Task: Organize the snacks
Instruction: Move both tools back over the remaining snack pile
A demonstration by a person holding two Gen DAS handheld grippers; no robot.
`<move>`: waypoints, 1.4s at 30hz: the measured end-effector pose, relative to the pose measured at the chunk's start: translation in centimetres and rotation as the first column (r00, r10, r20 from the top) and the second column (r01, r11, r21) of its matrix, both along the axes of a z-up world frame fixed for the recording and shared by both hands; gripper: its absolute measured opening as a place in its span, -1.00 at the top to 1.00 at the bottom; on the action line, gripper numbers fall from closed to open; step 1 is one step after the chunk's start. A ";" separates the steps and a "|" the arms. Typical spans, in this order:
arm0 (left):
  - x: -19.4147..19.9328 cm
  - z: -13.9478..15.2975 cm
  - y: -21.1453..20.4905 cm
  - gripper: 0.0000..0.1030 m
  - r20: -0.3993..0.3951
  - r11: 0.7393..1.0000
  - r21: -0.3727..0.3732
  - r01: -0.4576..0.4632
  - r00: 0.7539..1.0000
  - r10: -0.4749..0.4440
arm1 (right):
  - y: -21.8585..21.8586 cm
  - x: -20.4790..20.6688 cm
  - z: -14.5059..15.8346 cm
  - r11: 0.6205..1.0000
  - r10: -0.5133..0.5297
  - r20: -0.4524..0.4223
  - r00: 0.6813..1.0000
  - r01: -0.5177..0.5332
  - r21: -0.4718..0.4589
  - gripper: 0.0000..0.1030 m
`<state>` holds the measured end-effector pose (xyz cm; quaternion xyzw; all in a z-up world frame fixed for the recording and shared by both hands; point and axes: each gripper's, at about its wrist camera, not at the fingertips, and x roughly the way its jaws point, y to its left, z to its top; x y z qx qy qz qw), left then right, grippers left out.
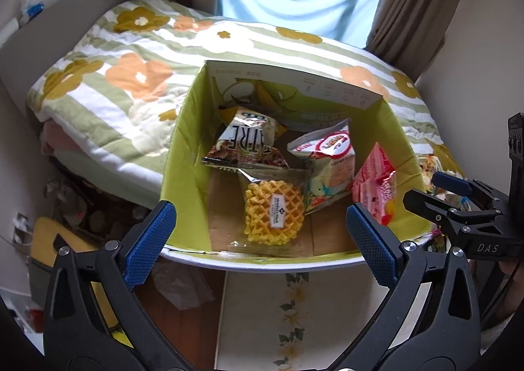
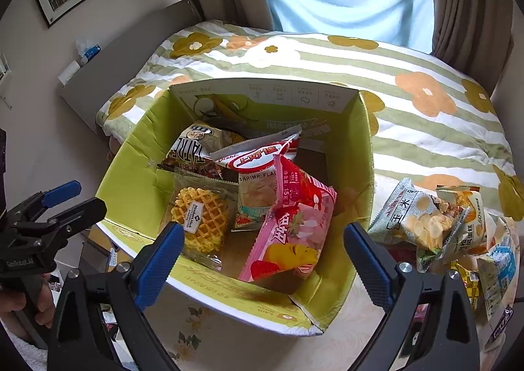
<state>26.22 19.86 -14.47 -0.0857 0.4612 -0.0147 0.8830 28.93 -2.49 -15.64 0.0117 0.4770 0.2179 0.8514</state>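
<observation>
An open green cardboard box [image 1: 183, 148] [image 2: 131, 187] sits at the bed's edge. Inside lie a waffle packet [image 1: 273, 212] [image 2: 201, 215], a shrimp-chip bag [image 1: 330, 158] [image 2: 258, 181], a dark snack bag [image 1: 249, 141] [image 2: 193, 148] and a pink strawberry packet [image 1: 373, 184] [image 2: 294, 223]. My left gripper [image 1: 262, 233] is open and empty over the box's near rim. My right gripper [image 2: 265, 256] is open and empty above the pink packet. Each gripper also shows in the other's view, the right one [image 1: 435, 190] and the left one [image 2: 75, 197].
A pile of loose snack bags [image 2: 435, 223] lies on the bed right of the box. The flowered quilt [image 1: 131, 76] [image 2: 409, 92] covers the bed behind. Curtains and a window stand beyond. Clutter lies on the floor at the left [image 1: 72, 207].
</observation>
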 end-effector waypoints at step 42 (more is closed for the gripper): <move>4.0 0.6 -41.3 -0.99 -0.007 0.835 0.010 0.550 0.835 -0.550 | -34.9 -10.6 -2.3 0.849 -0.528 -0.057 0.848 0.527 -0.033 -0.88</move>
